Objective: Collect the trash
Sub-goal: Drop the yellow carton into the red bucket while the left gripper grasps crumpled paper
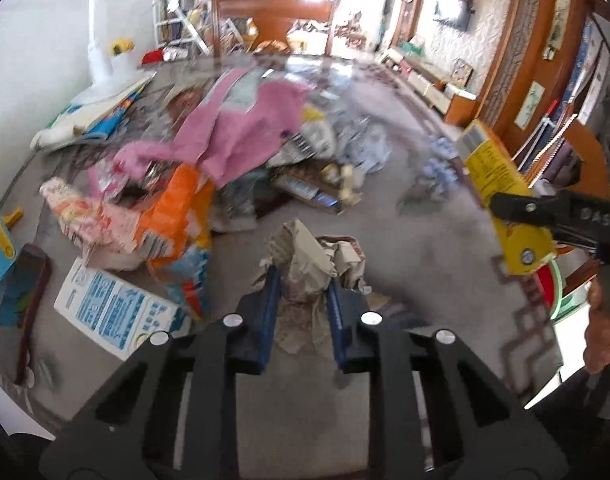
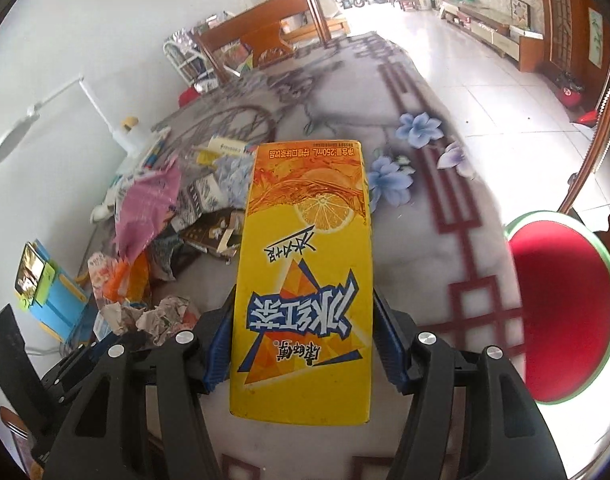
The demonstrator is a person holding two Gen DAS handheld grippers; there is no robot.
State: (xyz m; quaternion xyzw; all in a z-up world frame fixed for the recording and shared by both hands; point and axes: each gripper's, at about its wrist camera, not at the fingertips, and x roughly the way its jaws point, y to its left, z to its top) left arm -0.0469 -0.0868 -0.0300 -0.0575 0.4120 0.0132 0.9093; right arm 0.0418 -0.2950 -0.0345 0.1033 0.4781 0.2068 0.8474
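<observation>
My left gripper is shut on a crumpled ball of newspaper, held just above the grey patterned table cover. My right gripper is shut on a yellow iced-tea drink carton, its blue pads pressing on both long sides. In the left wrist view that carton hangs at the right, clamped by the right gripper's black fingers. The crumpled newspaper shows at the lower left of the right wrist view, above the left gripper's black frame.
A heap of trash lies on the table: pink paper, an orange wrapper, a white and blue carton, dark flat boxes. A white desk lamp stands at the wall. A red round stool is right of the table.
</observation>
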